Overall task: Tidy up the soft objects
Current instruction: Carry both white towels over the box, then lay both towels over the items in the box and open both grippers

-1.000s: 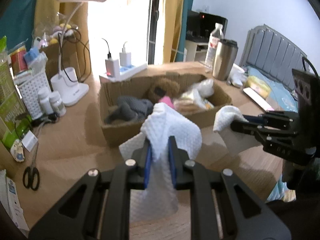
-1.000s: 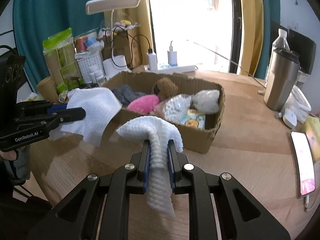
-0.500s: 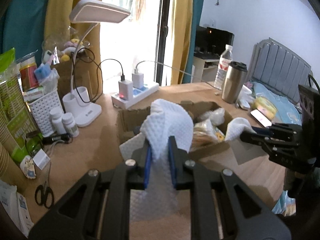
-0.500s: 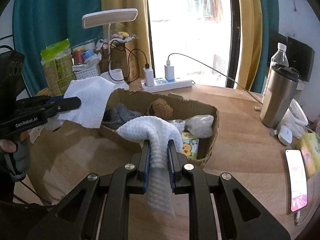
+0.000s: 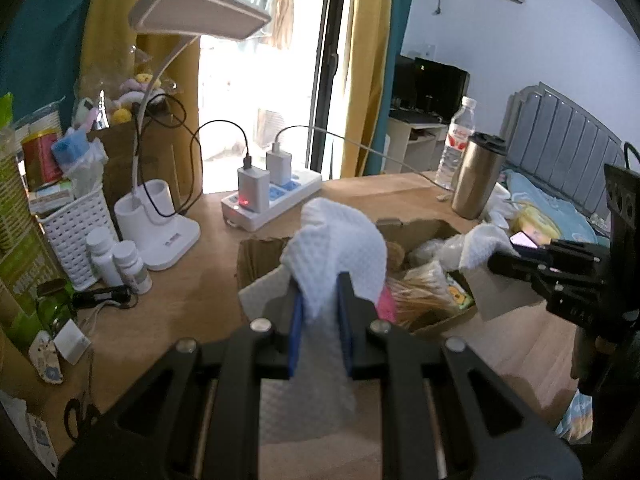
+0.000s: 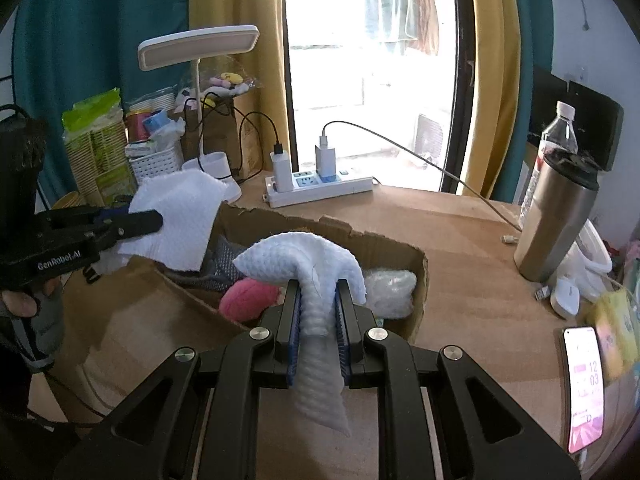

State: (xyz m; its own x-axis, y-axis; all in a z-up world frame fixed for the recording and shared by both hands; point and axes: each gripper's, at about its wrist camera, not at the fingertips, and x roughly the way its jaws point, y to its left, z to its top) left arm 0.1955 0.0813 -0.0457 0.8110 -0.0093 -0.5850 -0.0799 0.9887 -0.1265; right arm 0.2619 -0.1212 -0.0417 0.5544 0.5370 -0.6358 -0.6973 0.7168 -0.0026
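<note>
Each tool, left [image 5: 320, 300] and right [image 6: 318, 300], pinches one waffle-textured white cloth [image 5: 340, 248], seemingly over the torn cardboard box [image 6: 384, 244].

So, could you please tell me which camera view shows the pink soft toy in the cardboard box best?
The right wrist view: the pink soft toy lies mostly exposed inside the cardboard box. In the left wrist view only a pink sliver shows behind the white textured cloth.
</note>
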